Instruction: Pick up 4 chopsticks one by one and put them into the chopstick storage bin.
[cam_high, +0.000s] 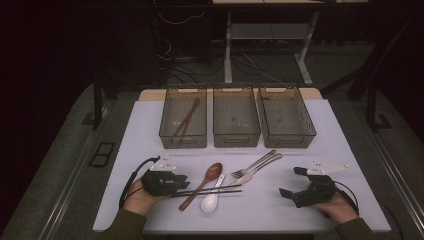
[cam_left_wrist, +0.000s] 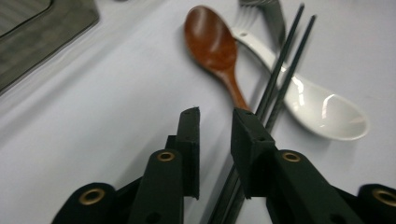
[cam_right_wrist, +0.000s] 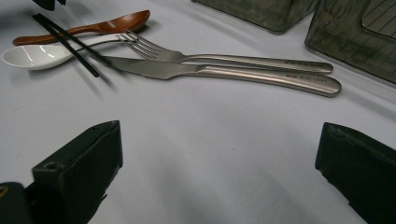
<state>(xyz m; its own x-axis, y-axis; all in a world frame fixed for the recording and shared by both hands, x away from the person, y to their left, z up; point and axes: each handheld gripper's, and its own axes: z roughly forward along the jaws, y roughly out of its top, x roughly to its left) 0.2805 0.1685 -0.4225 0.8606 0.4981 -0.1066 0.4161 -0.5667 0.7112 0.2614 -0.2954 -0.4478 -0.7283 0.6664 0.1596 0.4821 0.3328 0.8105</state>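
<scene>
My left gripper (cam_high: 183, 183) lies low over the white board at the left, jaws (cam_left_wrist: 215, 116) a little apart with nothing between them. A pair of black chopsticks (cam_high: 215, 190) (cam_left_wrist: 285, 60) runs out from under its right-hand jaw, across a brown wooden spoon (cam_high: 207, 180) (cam_left_wrist: 212, 39) and a white ceramic spoon (cam_high: 212, 197) (cam_left_wrist: 327, 112). A steel fork (cam_high: 255, 163) (cam_right_wrist: 224, 58) and knife (cam_high: 262, 169) (cam_right_wrist: 210, 72) lie side by side to the right of them. My right gripper (cam_high: 291, 181) (cam_right_wrist: 219, 154) rests near the front right, wide open over bare board.
Three clear mesh bins stand in a row at the back: left bin (cam_high: 183, 141) holds a brown pair of chopsticks (cam_high: 186, 119); middle bin (cam_high: 236, 141) and right bin (cam_high: 290, 142) look empty. Beyond the table are desk legs and cables on the floor.
</scene>
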